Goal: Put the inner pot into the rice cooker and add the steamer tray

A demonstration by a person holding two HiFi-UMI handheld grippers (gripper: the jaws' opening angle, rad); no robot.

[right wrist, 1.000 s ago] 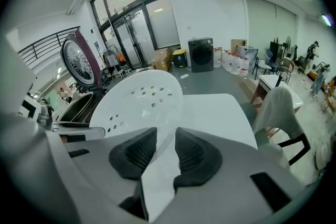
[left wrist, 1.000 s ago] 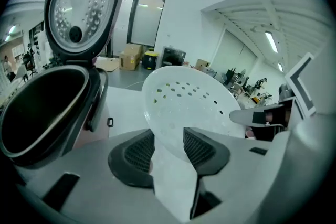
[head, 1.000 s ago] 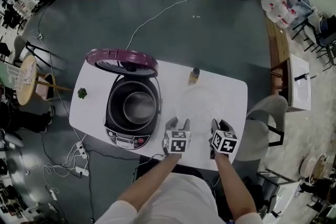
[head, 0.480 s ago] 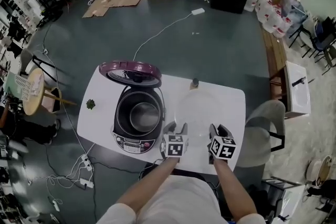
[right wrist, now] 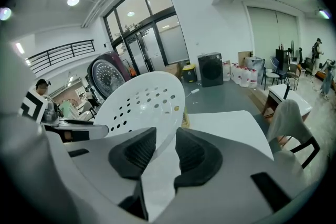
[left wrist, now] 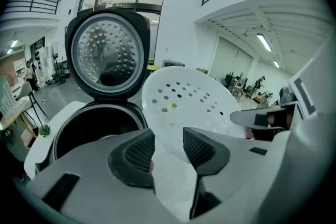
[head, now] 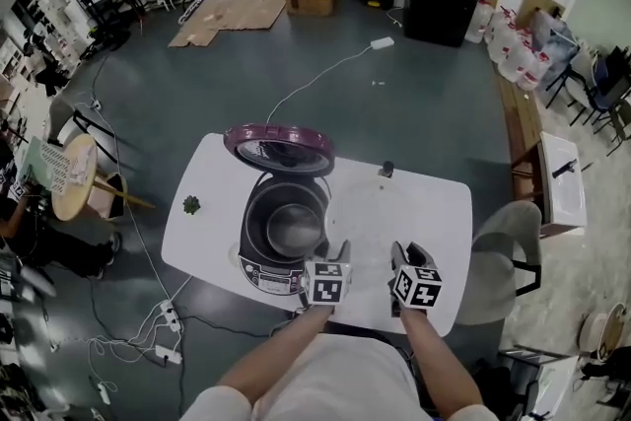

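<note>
I hold the steamer tray (left wrist: 181,102) by 2 rim edges, left gripper (left wrist: 168,150) and right gripper (right wrist: 164,152) both clamped on what seems light, stiff, slippery plastic.

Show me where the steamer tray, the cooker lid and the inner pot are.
steamer tray (left wrist: 191,99): left gripper view, on its perforated middle.
lid (left wrist: 107,55): left gripper view, on the shiny inner plate.
inner pot (head: 294,228): head view, on its metal bottom.
</note>
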